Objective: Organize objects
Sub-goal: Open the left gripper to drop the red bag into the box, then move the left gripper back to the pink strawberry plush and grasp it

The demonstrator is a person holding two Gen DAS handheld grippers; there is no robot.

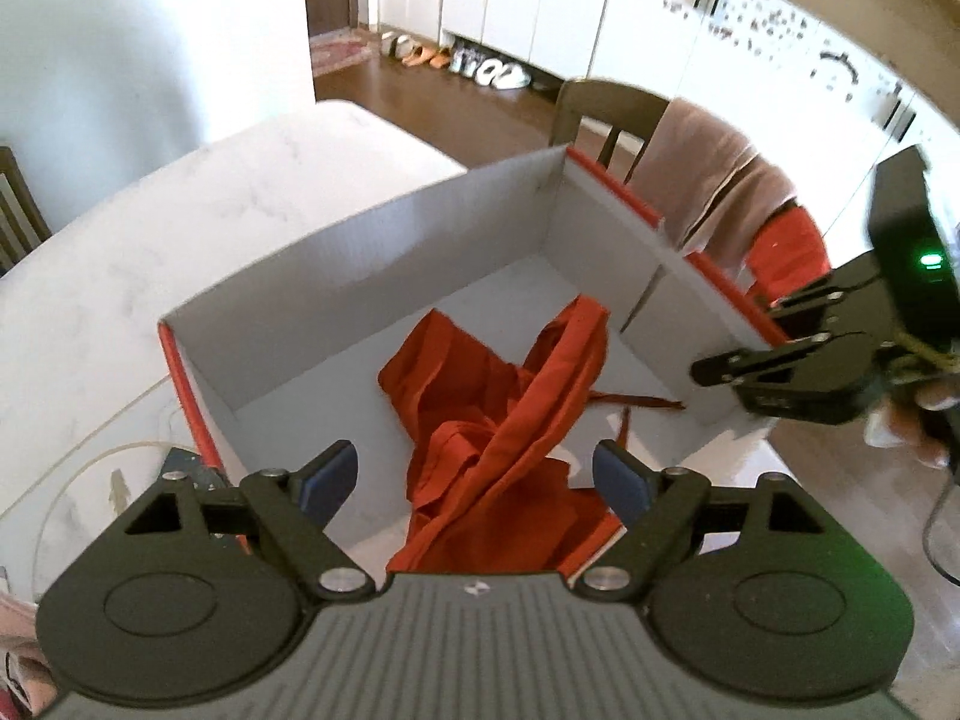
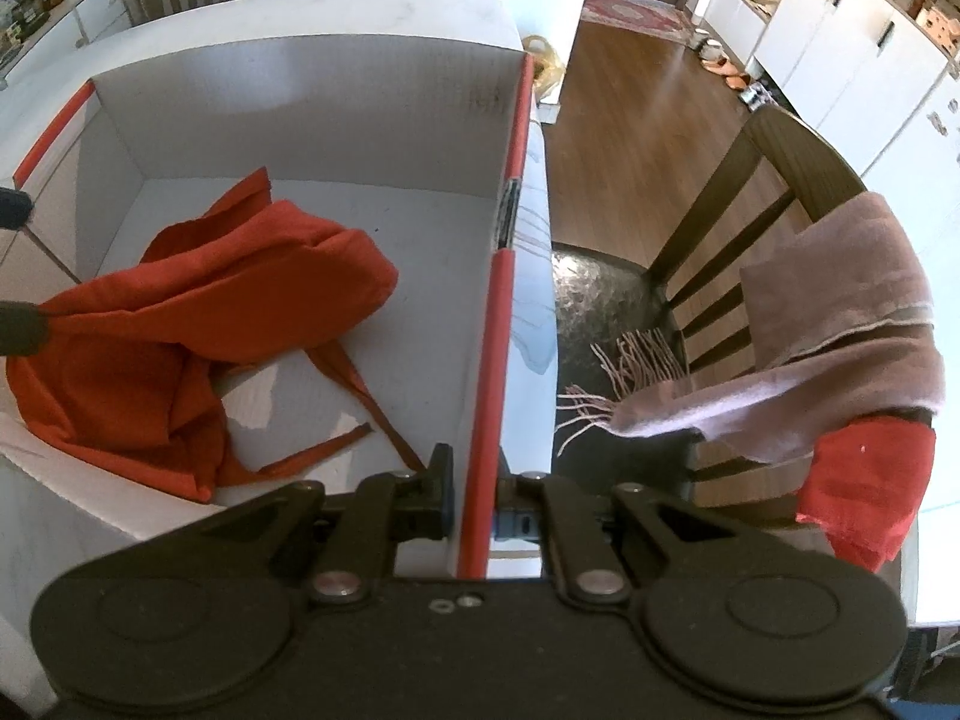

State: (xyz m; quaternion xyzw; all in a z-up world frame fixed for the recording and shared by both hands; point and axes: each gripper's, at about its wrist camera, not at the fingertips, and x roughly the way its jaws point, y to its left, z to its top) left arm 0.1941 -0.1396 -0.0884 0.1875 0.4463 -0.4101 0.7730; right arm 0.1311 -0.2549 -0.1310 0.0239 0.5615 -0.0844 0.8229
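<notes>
The left gripper [image 1: 474, 483], jaws wide, hangs directly over the orange cloth [image 1: 492, 420] in the box [image 1: 336, 264], nearer than the right gripper [image 2: 474, 501], clamped on the box's near-right wall.

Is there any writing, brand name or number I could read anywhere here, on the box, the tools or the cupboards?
None can be read.
box: faint dark marks on the inner wall near its corner, too blurred.
left hand-held gripper: small emblem on its body, no letters.
fridge: magnets or stickers, too small.
</notes>
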